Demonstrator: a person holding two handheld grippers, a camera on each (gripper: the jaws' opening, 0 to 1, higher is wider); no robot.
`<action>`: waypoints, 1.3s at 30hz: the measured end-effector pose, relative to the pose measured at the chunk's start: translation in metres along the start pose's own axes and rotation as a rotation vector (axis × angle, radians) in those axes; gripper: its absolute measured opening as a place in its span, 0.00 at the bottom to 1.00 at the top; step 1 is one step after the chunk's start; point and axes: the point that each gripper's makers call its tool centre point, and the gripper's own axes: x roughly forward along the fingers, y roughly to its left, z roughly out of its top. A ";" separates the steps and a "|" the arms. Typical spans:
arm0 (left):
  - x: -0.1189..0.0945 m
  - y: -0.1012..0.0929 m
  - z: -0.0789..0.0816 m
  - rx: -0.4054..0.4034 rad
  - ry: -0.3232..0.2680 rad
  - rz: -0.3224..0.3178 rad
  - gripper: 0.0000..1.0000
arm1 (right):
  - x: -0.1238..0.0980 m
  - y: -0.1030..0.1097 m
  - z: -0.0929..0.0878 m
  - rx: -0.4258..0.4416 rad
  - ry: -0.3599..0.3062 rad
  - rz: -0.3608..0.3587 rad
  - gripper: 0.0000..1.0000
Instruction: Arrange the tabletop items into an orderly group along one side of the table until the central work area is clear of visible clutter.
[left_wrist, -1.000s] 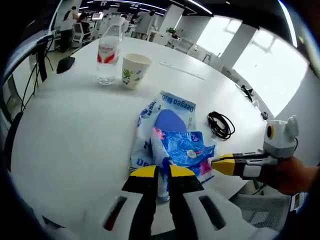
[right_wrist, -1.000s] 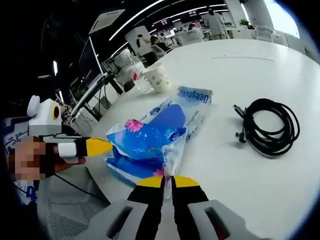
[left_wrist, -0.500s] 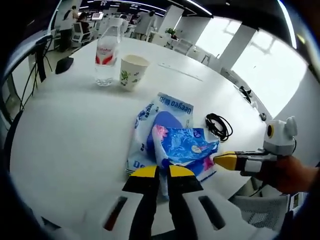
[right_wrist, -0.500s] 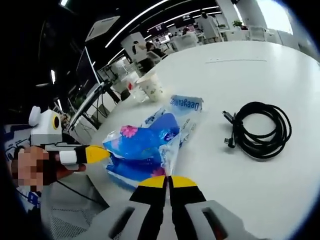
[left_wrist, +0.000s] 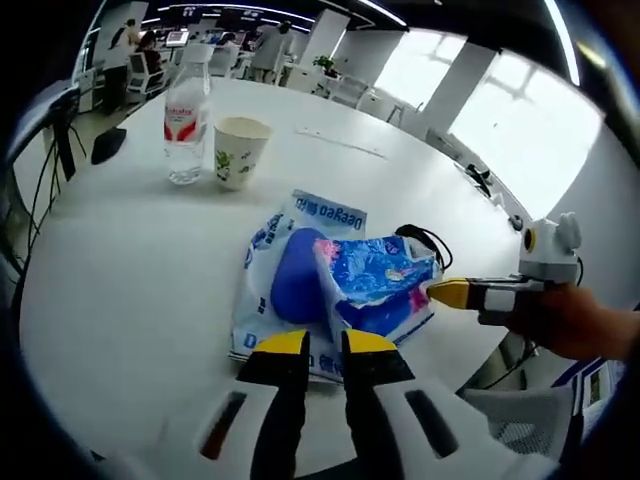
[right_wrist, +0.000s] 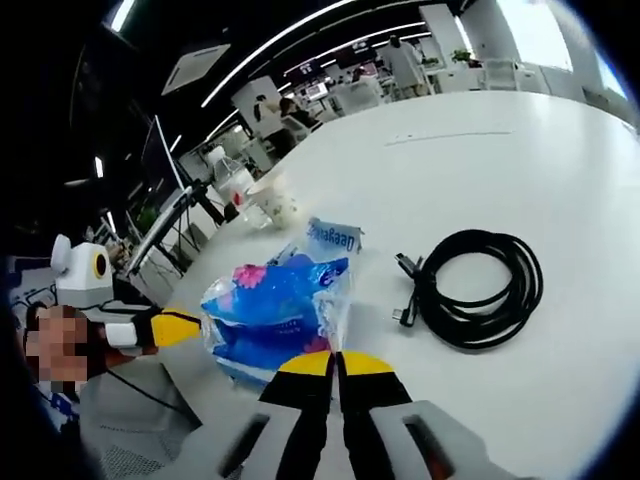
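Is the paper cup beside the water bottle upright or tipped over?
Upright. In the left gripper view the paper cup stands on its base with its open rim facing up, right beside the standing water bottle.

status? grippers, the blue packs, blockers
Right gripper shut on blue tissue pack; left gripper open at white wrapper. Packs mid-table, not yet grouped. Black cable coiled beside; bottle and paper cup stand farther off.
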 end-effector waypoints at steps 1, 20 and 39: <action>0.001 -0.002 0.001 0.004 0.000 -0.003 0.10 | 0.000 -0.004 0.002 -0.004 0.000 -0.007 0.00; -0.005 -0.006 -0.013 -0.009 0.015 -0.003 0.11 | -0.014 -0.079 0.069 0.034 -0.086 -0.100 0.00; -0.021 0.007 -0.026 -0.042 0.030 0.039 0.11 | -0.008 -0.163 0.115 0.120 -0.101 -0.219 0.00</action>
